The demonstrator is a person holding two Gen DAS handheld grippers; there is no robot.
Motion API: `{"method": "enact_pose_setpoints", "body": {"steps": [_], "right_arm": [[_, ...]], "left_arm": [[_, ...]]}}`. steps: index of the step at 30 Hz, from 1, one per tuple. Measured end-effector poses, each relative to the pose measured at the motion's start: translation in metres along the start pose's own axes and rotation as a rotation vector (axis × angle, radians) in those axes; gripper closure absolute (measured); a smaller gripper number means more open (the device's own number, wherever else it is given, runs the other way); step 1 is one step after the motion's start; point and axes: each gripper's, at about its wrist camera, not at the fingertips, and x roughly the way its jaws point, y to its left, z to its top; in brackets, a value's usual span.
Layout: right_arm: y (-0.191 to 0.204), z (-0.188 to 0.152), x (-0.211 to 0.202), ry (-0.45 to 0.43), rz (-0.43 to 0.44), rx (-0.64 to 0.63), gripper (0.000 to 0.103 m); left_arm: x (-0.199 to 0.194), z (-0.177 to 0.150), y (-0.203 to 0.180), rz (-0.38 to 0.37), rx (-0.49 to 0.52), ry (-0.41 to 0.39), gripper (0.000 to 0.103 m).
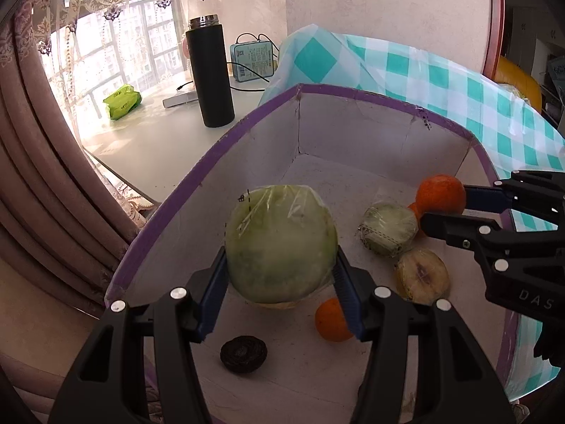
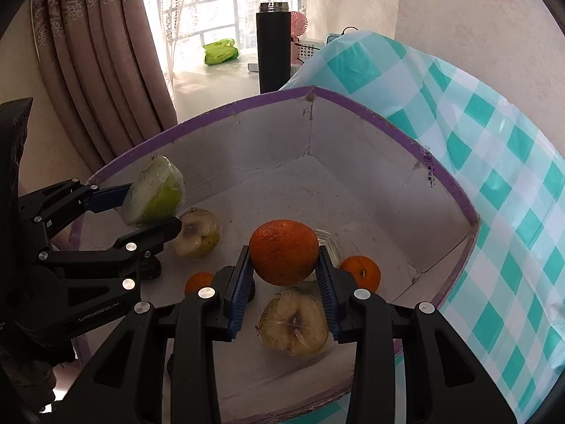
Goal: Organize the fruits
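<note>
Fruits fill both grippers above the cardboard box [image 1: 169, 212]. Left gripper [image 1: 280, 279] pinches a plastic-wrapped green melon half [image 1: 280, 243] by its sides, apparently so it hangs clear for dropping in. Its flat cut face seems turned away from the camera. Right gripper [image 2: 284, 272] clamps a round orange [image 2: 284, 251] with no clear long axis. Below lie wrapped cut apples [image 2: 293, 321] and small tangerines [image 2: 361, 272]; the box rests on a checked cloth [image 2: 512, 212].
</note>
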Motion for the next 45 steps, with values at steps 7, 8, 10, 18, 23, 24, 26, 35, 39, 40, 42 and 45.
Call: {"method": "enact_pose_setpoints", "body": {"steps": [7,8,10,18,23,24,26,35,39,40,42,45], "right_arm": [[0.019,0.01,0.035,0.197,-0.008,-0.08,0.066],[0.021,0.011,0.041,0.231,-0.01,-0.086,0.066],[0.025,0.011,0.05,0.276,-0.021,-0.106,0.066],[0.032,0.009,0.061,0.331,-0.049,-0.135,0.036],[0.027,0.01,0.042,0.302,-0.071,-0.142,0.017],[0.022,0.014,0.039,0.297,-0.069,-0.13,0.017],[0.012,0.018,0.03,0.291,-0.056,-0.085,0.017],[-0.019,0.008,0.021,0.398,0.018,0.098,0.017],[-0.012,-0.001,0.013,0.388,-0.002,0.074,0.016],[-0.011,-0.003,0.012,0.386,-0.006,0.069,0.016],[-0.004,-0.002,0.011,0.383,-0.016,0.057,0.016],[-0.001,-0.004,0.01,0.385,-0.014,0.053,0.016]], "left_arm": [[0.019,-0.003,0.013,-0.012,-0.008,0.105,0.046],[0.022,-0.003,0.015,-0.014,-0.011,0.12,0.046],[0.024,-0.003,0.016,-0.019,-0.007,0.127,0.046],[0.017,-0.002,0.021,-0.081,-0.039,0.087,0.043],[-0.011,0.007,0.023,-0.073,-0.008,0.011,0.007],[-0.019,0.01,0.025,-0.076,-0.006,-0.011,0.003],[-0.032,0.014,0.026,-0.031,-0.001,-0.059,0.001],[-0.021,0.019,0.037,-0.035,-0.112,0.089,0.001],[-0.005,0.013,0.024,-0.002,-0.068,0.172,0.001],[-0.002,0.011,0.021,0.006,-0.056,0.187,0.001],[0.002,0.008,0.017,0.002,-0.045,0.205,0.001],[0.007,0.006,0.015,-0.005,-0.046,0.227,0.001]]}}
